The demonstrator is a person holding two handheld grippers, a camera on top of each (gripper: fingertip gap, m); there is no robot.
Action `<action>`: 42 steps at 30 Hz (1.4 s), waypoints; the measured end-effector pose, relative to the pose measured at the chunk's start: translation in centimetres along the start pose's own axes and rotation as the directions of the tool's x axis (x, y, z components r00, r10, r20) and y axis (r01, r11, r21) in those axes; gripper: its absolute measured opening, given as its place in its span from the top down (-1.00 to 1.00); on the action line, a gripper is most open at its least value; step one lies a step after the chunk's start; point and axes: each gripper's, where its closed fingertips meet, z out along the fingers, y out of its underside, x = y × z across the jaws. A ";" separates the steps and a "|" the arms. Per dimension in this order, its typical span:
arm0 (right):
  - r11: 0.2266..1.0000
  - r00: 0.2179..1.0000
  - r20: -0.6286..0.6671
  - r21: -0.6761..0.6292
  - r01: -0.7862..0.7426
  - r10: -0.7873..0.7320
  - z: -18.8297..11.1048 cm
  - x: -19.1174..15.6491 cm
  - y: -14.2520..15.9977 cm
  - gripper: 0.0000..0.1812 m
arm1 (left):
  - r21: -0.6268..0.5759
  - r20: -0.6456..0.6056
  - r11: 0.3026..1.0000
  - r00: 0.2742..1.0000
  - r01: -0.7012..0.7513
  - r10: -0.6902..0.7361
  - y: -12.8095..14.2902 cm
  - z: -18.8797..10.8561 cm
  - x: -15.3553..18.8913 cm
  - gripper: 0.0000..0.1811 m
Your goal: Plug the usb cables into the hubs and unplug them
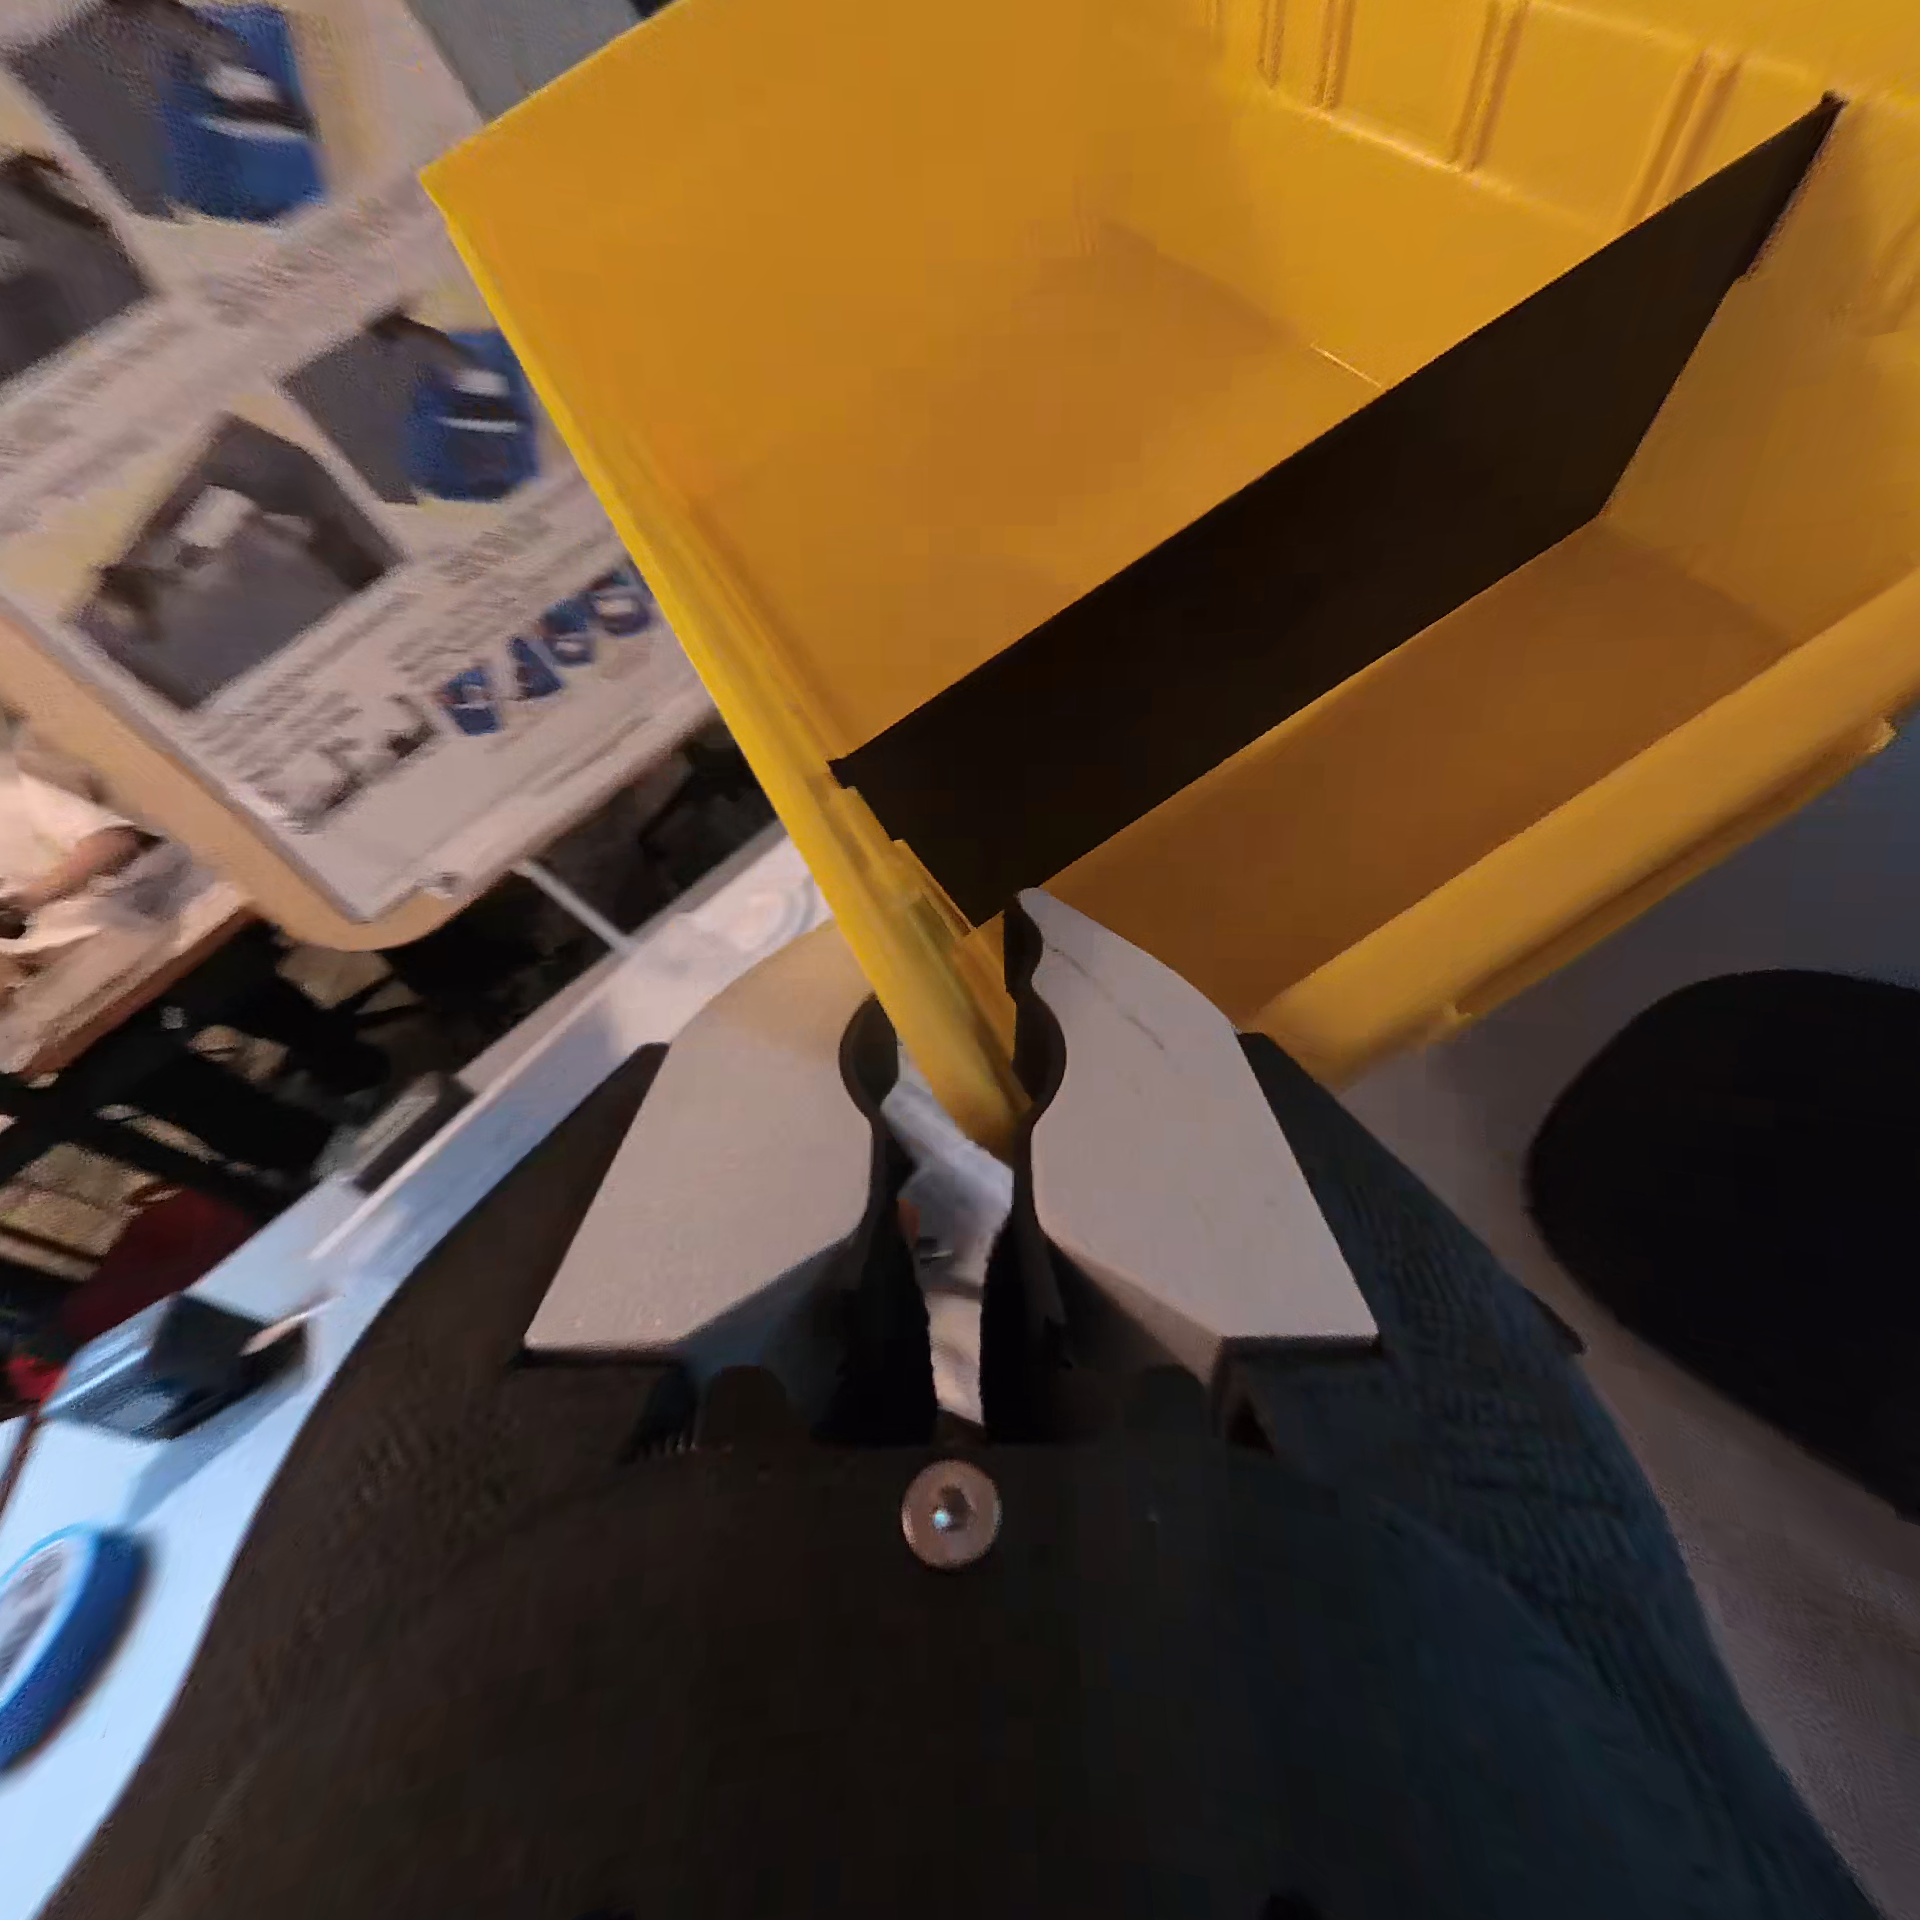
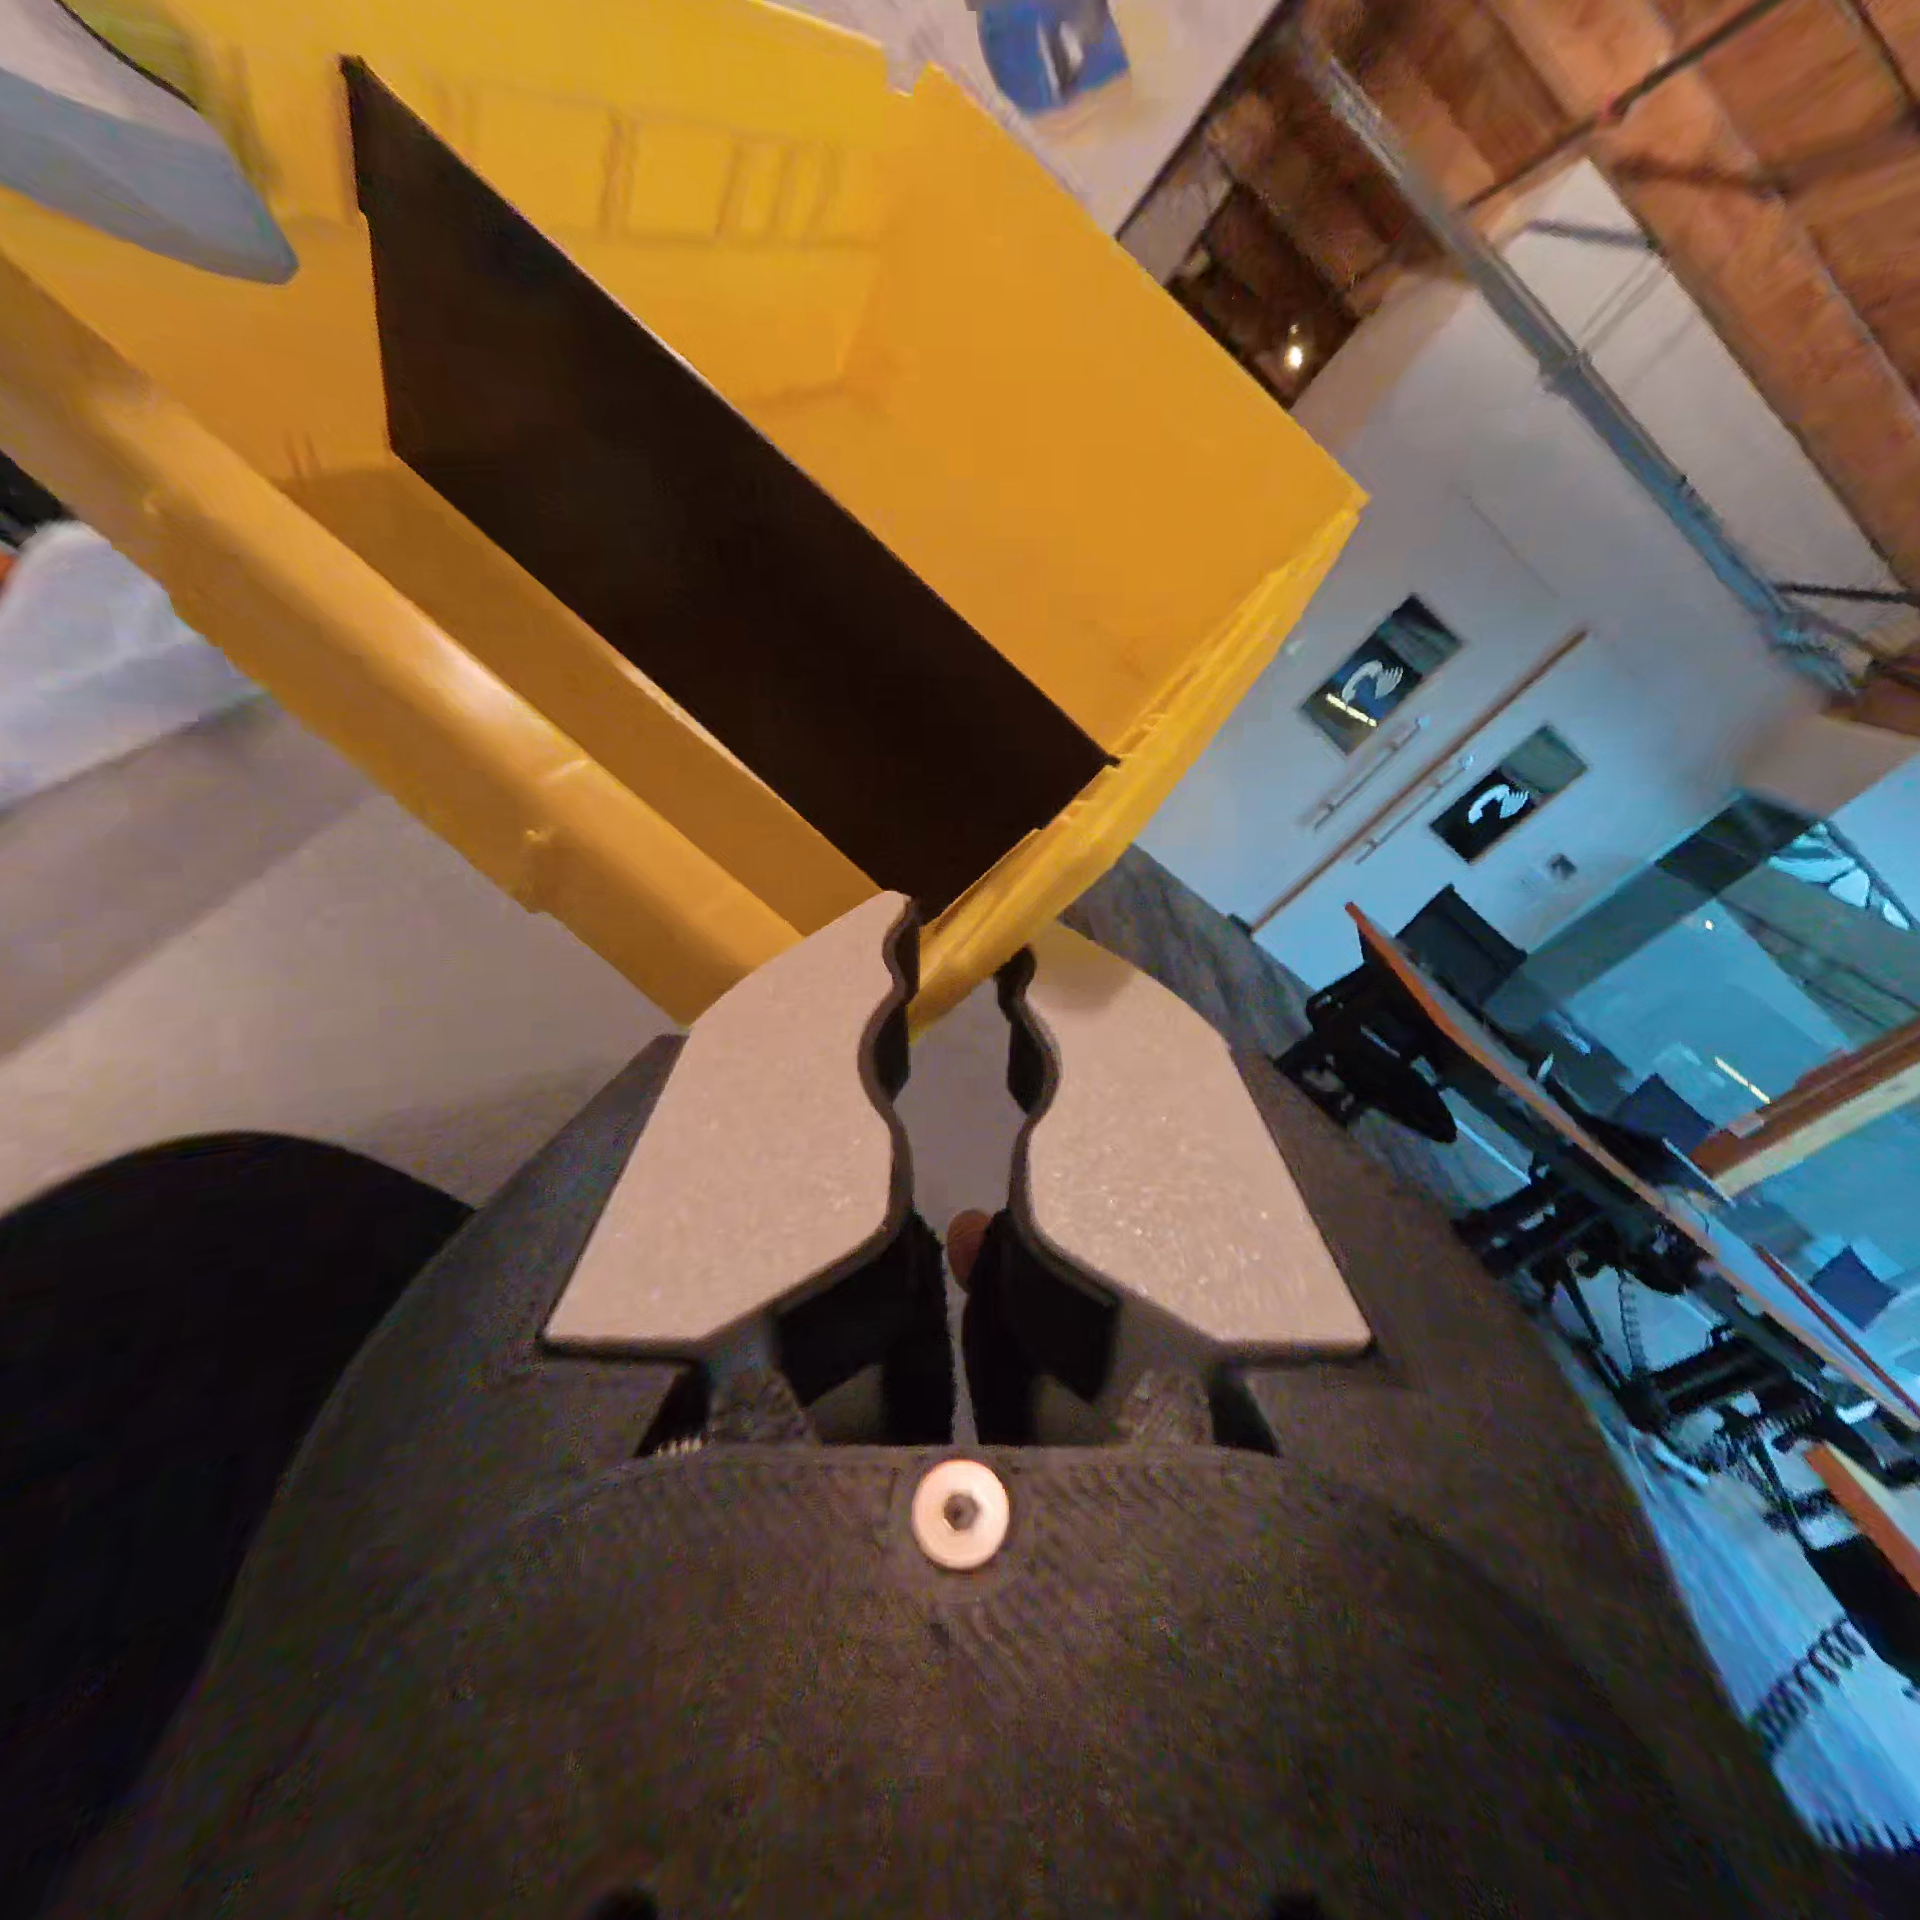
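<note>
Item: yellow bin (image 1: 1039, 343), black divider (image 1: 1351, 623), both your grippers, left gripper (image 1: 961, 1039) and right gripper (image 2: 956, 987), clamped on opposite rims; cables unseen, so setting down came next.

Black textured gripper (image 1: 961, 997), grey fingers (image 2: 769, 1132), silver screw (image 2: 960, 1513)

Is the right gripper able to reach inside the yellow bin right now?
Probably not. The right gripper is shut on the bin, its fingers pinching one side wall, so it is busy holding it. The left gripper grips the opposite wall. The black divider also splits the inside.
</note>
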 end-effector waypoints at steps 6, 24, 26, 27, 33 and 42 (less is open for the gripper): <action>0.983 0.998 0.019 -0.176 -0.062 0.066 0.3 1.8 9.0 0.85 | -0.100 -0.143 0.995 0.990 -0.016 0.002 2.3 6.3 6.9 0.79; 0.970 0.992 0.037 -0.220 -0.108 0.119 -0.4 2.4 15.0 0.63 | -0.124 -0.416 0.970 0.898 -0.209 0.141 4.4 7.0 13.7 0.18; 0.981 0.991 0.073 -0.169 -0.100 0.113 -0.7 2.3 13.6 0.56 | -0.063 -0.422 0.968 0.886 -0.242 0.194 3.6 4.1 13.3 0.18; 0.987 0.990 0.106 -0.139 -0.076 0.091 -0.7 2.0 12.7 0.53 | -0.051 -0.422 0.962 0.879 -0.267 0.221 3.7 2.5 12.8 0.18; 0.997 0.933 0.353 -0.001 0.081 -0.075 -0.4 -3.6 8.2 0.45 | -0.221 -0.291 0.912 0.915 -0.347 0.278 10.9 -2.8 5.1 0.29; 0.901 0.848 0.486 -0.241 0.360 -0.209 2.2 -8.5 12.9 0.49 | -0.452 -0.374 0.809 0.903 -0.375 0.210 21.6 -3.6 -1.0 0.51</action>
